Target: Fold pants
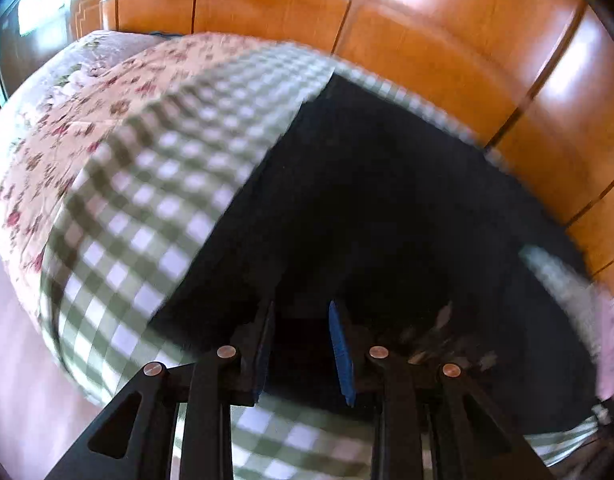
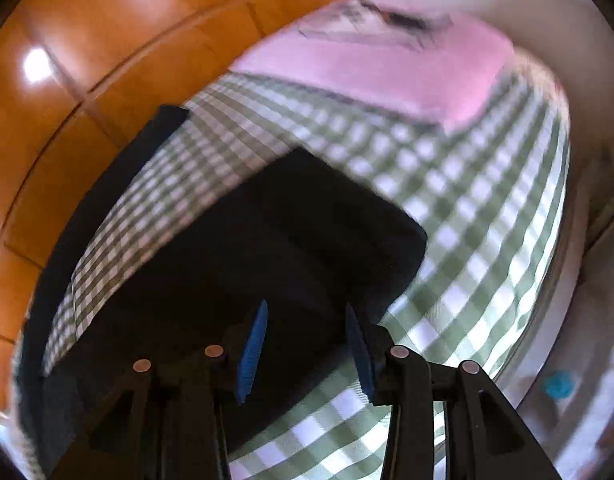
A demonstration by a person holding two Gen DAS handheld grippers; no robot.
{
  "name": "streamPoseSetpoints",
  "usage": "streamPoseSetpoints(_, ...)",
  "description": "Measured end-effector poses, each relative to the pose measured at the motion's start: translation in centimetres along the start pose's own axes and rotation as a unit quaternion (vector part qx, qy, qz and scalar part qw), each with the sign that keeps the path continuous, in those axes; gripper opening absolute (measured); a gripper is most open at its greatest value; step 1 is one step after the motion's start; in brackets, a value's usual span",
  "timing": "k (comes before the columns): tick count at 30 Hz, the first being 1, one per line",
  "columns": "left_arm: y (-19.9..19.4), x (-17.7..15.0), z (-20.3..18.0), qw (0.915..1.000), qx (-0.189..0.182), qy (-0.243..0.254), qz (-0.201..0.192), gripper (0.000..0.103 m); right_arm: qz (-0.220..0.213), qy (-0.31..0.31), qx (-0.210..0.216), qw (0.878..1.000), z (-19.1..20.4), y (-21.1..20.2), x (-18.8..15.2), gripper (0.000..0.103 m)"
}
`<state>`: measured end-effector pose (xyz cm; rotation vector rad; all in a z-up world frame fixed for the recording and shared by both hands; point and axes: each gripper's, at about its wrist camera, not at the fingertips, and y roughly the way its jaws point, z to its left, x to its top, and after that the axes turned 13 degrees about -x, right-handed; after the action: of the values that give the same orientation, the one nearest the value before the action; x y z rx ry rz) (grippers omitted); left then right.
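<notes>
The dark navy pants (image 1: 387,208) lie spread on a bed with a green and white checked cover (image 1: 147,200). My left gripper (image 1: 303,308) is open just above the pants' near edge, with nothing between its blue pads. In the right wrist view the pants (image 2: 287,240) lie folded with a rounded corner at the right, and a strip of them runs along the left bed edge. My right gripper (image 2: 305,308) is open over the pants' near edge. Both views are motion-blurred.
A floral quilt (image 1: 67,120) lies at the far left of the bed. A pink pillow or blanket (image 2: 367,68) lies at the far end. Glossy orange floor tiles (image 1: 467,40) border the bed (image 2: 487,200). A blue round object (image 2: 559,385) sits low at right.
</notes>
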<state>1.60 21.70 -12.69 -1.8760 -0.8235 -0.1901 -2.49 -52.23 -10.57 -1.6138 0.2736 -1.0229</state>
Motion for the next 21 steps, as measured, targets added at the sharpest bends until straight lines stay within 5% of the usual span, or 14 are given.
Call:
streamPoseSetpoints(6,0.5,7.7,-0.1,0.9982,-0.053,-0.016,-0.021,0.039,-0.015,-0.089,0.115,0.989,8.7,-2.7,-1.4,0.051)
streamPoseSetpoints(10,3.5,13.1,-0.9,0.9970,-0.076,-0.014,-0.003,0.053,0.009,-0.173,0.183,0.968,15.6,-3.0,-4.5,0.051)
streamPoseSetpoints(14,7.0,18.1,-1.6,0.9964,-0.080,-0.019,0.021,0.060,0.013,-0.237,0.200,0.951,20.9,-2.6,-7.6,0.051)
streamPoseSetpoints(21,12.9,23.9,-1.0,0.9974,-0.070,-0.018,0.007,0.072,-0.072,-0.302,0.130,0.942,23.8,-3.1,-10.7,0.061)
